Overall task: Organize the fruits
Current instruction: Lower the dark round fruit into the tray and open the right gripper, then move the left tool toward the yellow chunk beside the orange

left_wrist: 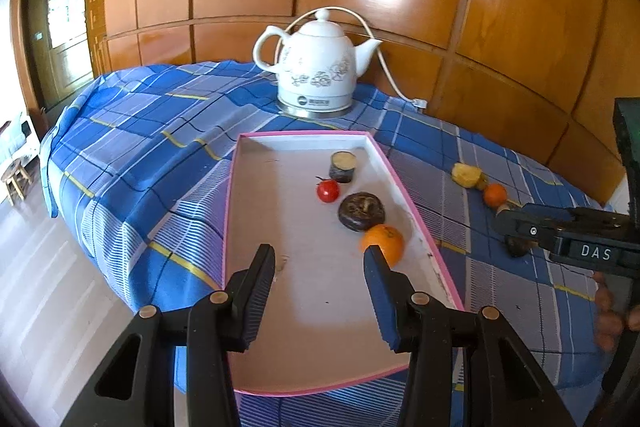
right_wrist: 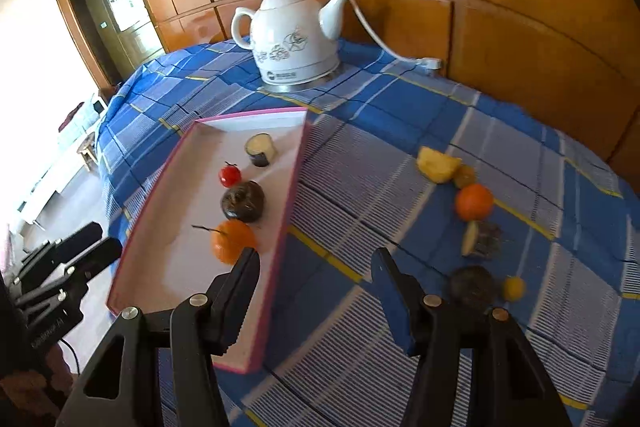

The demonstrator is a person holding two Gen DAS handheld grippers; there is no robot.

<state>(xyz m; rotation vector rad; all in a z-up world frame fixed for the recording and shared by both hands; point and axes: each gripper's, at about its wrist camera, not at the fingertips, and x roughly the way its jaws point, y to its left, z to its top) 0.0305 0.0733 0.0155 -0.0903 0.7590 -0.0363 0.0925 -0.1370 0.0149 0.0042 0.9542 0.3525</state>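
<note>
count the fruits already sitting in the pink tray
4, in a line along the tray's right side: cut dark piece farthest back, small red fruit, dark round fruit, orange fruit nearest. None seems hidden.

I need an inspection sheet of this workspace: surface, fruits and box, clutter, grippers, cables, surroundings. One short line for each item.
Surface: blue checked tablecloth covering the table.
Job's things: pink-rimmed white cardboard tray holding four pieces in a row, the orange fruit nearest; six more pieces, among them a loose orange, lie on the cloth.
Clutter: white ceramic electric kettle behind the tray.
Grippers: left gripper and right gripper both open, empty.
Cables: white kettle cord running to the wall.
Surroundings: brown wooden wall panels; a wooden door at the left.
</note>
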